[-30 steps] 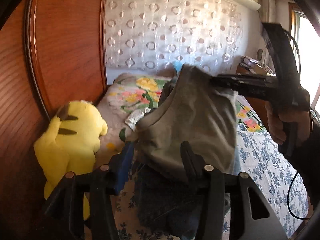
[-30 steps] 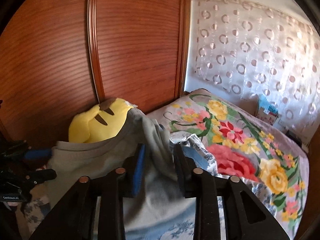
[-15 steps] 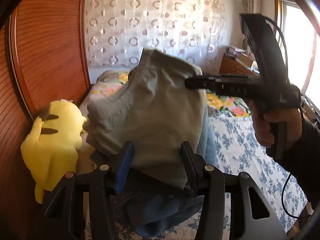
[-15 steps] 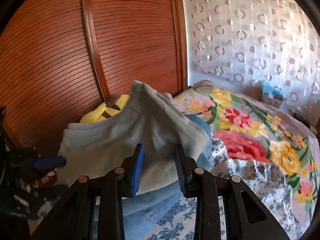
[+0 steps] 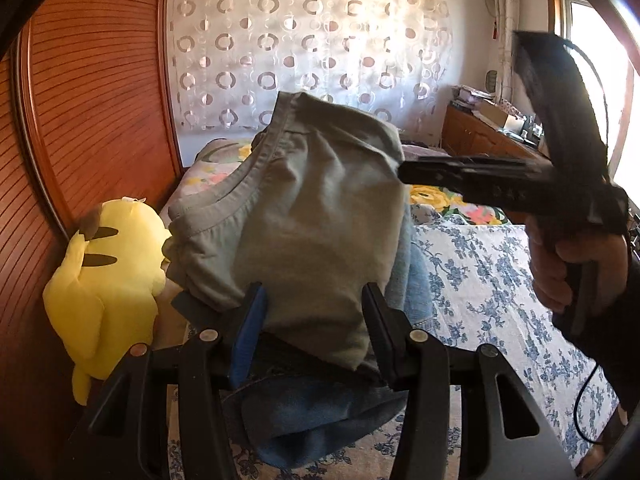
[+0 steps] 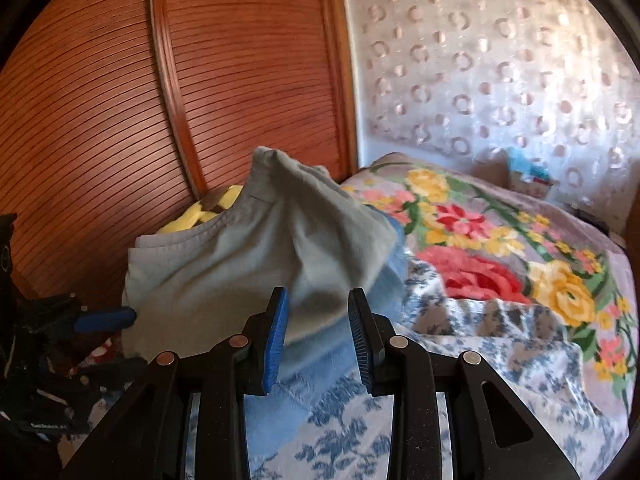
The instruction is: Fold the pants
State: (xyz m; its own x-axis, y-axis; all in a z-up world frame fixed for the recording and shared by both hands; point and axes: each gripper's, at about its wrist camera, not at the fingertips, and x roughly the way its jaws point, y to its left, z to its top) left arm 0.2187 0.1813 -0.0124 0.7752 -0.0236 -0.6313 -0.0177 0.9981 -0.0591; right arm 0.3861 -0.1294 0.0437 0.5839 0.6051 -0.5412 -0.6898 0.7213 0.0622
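The grey-green pants [image 5: 312, 216] hang bunched in the air above the bed, waistband up; they also show in the right wrist view [image 6: 256, 256]. My left gripper [image 5: 312, 320] has its jaws wide apart with the pants' lower fabric lying between the fingers; whether they pinch it is unclear. My right gripper [image 6: 318, 320] has its jaws apart around an edge of the pants. In the left wrist view the right gripper [image 5: 404, 172] reaches the pants' right edge. Blue denim [image 5: 316, 412] hangs below the pants.
A yellow plush toy [image 5: 108, 280] leans against the wooden wardrobe door [image 5: 92, 120] at left. The bed carries a blue-and-white floral sheet [image 5: 500, 300] and a flowered blanket [image 6: 480, 248]. A curtain [image 5: 304, 48] hangs behind; a wooden dresser [image 5: 488, 136] stands at right.
Both grippers have lifted the pants higher off the bed and turned the view right. The pants spread out wider between them, and the right gripper's jaws look wider apart.
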